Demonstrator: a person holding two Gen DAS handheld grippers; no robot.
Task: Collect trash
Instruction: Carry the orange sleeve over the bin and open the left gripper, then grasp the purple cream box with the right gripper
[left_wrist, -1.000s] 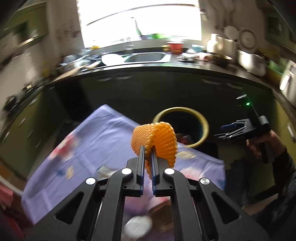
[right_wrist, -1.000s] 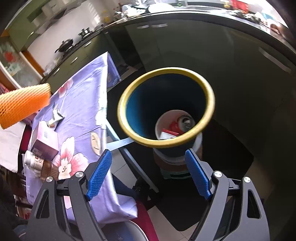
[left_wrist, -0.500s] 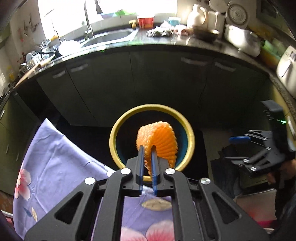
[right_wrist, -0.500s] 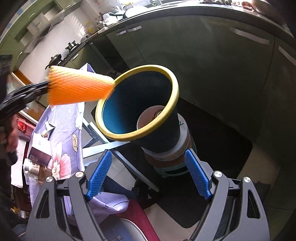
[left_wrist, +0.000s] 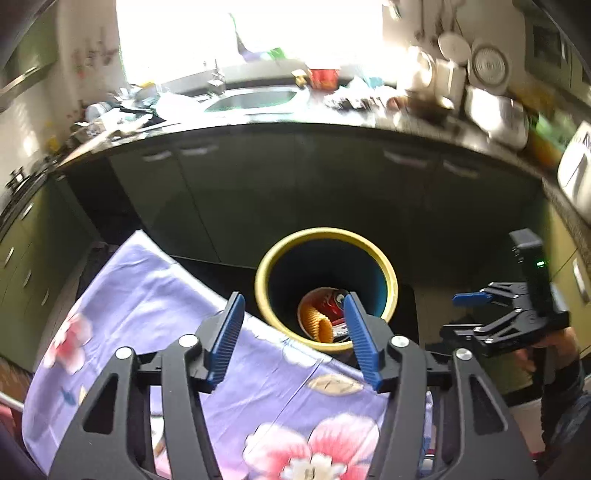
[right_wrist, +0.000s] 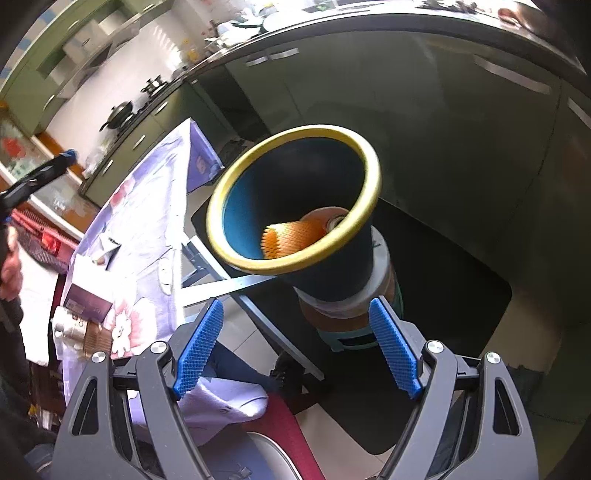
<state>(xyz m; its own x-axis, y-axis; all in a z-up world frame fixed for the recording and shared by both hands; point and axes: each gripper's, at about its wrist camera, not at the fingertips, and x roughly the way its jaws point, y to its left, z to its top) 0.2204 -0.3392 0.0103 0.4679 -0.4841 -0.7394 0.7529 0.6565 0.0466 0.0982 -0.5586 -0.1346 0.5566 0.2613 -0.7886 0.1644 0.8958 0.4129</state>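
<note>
Left tongs (left_wrist: 293, 334) agape above bin (left_wrist: 392, 286), floral tablecloth (left_wrist: 155, 295) alongside

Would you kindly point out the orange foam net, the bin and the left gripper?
orange foam net (right_wrist: 291, 240), right wrist view, ribbed side.
bin (left_wrist: 263, 271), left wrist view, yellow rim.
left gripper (left_wrist: 293, 334), left wrist view, between fingertips.

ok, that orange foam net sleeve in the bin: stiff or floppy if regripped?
Likely floppy: the orange foam net sleeve is open mesh, lying curled in the bin. Probably very light for its size. The ribbed surface should grip well, though it would squash between the pads.
</note>
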